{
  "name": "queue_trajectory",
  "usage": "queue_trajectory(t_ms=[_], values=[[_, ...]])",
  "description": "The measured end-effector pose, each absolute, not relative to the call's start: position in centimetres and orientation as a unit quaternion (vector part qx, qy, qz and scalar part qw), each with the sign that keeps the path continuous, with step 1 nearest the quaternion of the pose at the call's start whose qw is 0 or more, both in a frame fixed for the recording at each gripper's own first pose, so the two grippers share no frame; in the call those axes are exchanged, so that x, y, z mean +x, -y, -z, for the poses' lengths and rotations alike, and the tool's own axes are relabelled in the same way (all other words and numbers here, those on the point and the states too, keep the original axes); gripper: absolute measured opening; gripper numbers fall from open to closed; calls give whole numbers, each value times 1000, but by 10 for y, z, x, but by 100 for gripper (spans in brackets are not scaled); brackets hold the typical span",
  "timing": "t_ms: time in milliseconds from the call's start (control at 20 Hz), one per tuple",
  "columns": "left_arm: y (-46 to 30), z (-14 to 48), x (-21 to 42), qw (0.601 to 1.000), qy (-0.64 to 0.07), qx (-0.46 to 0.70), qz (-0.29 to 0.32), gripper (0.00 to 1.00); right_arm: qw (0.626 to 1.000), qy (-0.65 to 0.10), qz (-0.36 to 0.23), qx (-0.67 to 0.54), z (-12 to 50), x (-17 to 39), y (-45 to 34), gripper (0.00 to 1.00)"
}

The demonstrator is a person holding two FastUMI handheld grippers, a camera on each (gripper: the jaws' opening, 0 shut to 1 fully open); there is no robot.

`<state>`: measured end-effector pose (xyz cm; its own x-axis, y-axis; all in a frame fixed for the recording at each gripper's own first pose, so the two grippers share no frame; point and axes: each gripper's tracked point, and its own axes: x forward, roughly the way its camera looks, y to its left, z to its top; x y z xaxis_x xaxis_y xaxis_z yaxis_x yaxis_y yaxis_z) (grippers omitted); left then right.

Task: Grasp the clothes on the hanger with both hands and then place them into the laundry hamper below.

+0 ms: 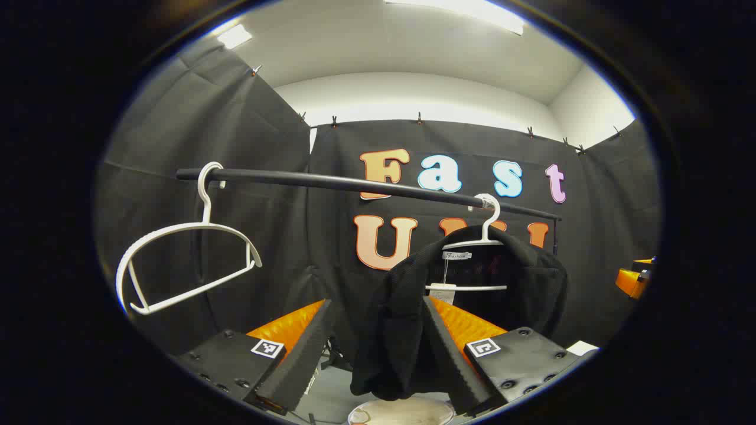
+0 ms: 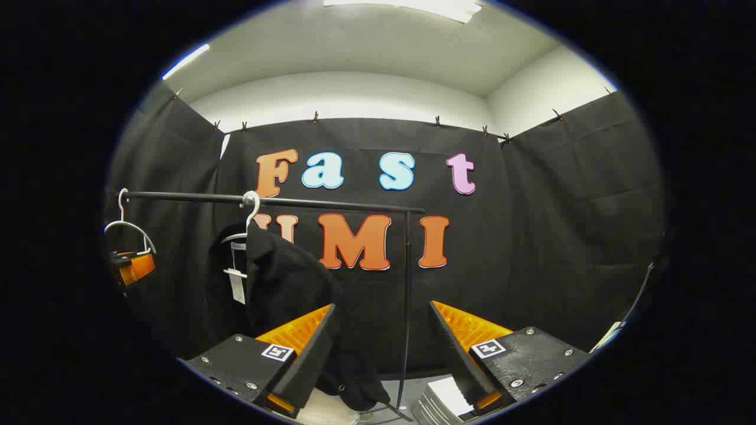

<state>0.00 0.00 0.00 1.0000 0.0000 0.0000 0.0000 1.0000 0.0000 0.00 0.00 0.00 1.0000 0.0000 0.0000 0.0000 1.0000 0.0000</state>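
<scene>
A black jacket [image 1: 472, 295] hangs on a white hanger [image 1: 487, 227] from a black rail [image 1: 354, 184] in the left gripper view. It hangs toward the right end of the rail. A second white hanger [image 1: 183, 260] hangs bare near the left end of the rail.

The left gripper [image 1: 376, 348] has its two fingers spread wide apart. It holds nothing. The jacket hangs just past the fingers, and one dark fold of it shows between them. Low down, under the jacket, is a pale round rim, maybe the hamper [image 1: 401, 411], but it is hard to tell.

In the right gripper view, the right gripper [image 2: 384, 348] is spread wide too, and it holds nothing. The jacket [image 2: 283, 283] hangs to the left there, farther off. A thin black pole [image 2: 406, 307] stands between the fingers, farther back
</scene>
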Motion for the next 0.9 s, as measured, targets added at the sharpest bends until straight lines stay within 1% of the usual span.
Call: queue_trajectory(t_ms=[350, 400, 500, 550, 900], values=[[3, 0, 2, 1000, -3, -8, 0, 93, 1000, 2, -8, -6, -1, 0, -5, 94], [1, -1, 1, 1000, -1, -6, -2, 96, 1000, 2, -9, -6, -1, 0, -5, 94], [-1, -5, -1, 1000, 3, -3, -6, 96, 1000, 2, -8, -7, 0, -1, -4, 94], [0, -5, -3, 1000, 4, -2, -7, 93, 1000, 1, -9, -7, 1, 0, -4, 94], [-6, -2, -9, 1000, 1, -4, -21, 93, 1000, -3, -9, -11, 2, -5, -1, 94]])
